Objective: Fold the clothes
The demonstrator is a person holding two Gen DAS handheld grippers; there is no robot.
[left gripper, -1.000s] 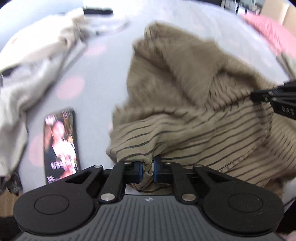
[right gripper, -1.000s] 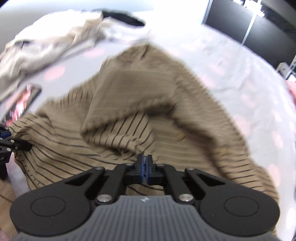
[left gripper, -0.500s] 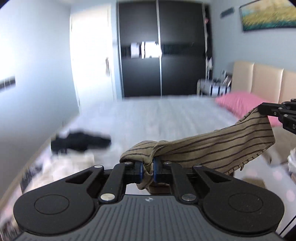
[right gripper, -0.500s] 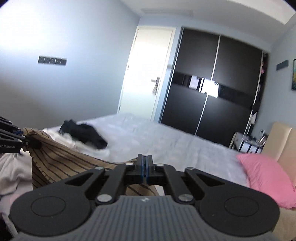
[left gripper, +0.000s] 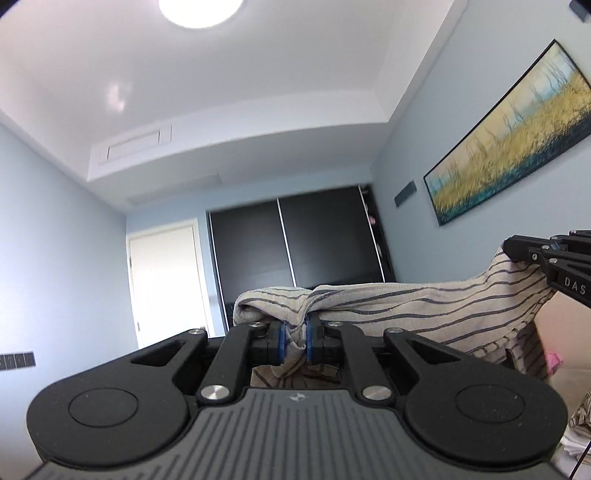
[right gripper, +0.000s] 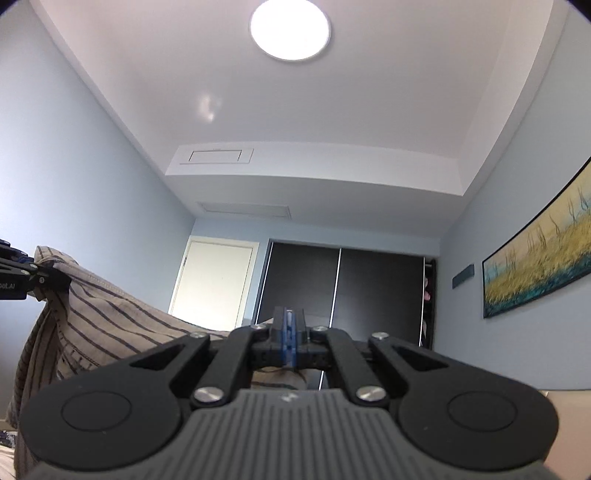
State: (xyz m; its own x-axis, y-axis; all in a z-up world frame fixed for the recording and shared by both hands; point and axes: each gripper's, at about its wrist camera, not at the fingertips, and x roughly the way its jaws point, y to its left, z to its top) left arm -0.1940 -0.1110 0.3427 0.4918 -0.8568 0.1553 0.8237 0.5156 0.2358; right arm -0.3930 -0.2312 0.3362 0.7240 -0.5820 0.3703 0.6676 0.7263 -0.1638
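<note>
While the striped shirt (left gripper: pixel 402 306) hangs stretched across the lower middle of the left wrist view, you hold it by two points: your left gripper (left gripper: pixel 295 338) pinches a bunched fold of it between its blue pads (left gripper: pixel 281 339), and your right gripper (right gripper: pixel 289 336) has its pads pressed flat together at the centre of its own view, with striped cloth showing just under them. In the right wrist view the shirt runs from the left gripper at the left edge down toward the lower middle. Beyond the cloth stand a black wardrobe (left gripper: pixel 295 243) and a white door (left gripper: pixel 166 280). A landscape painting (left gripper: pixel 517 133) hangs at the right, and a round ceiling lamp (right gripper: pixel 290 29) glows at the top.
</note>
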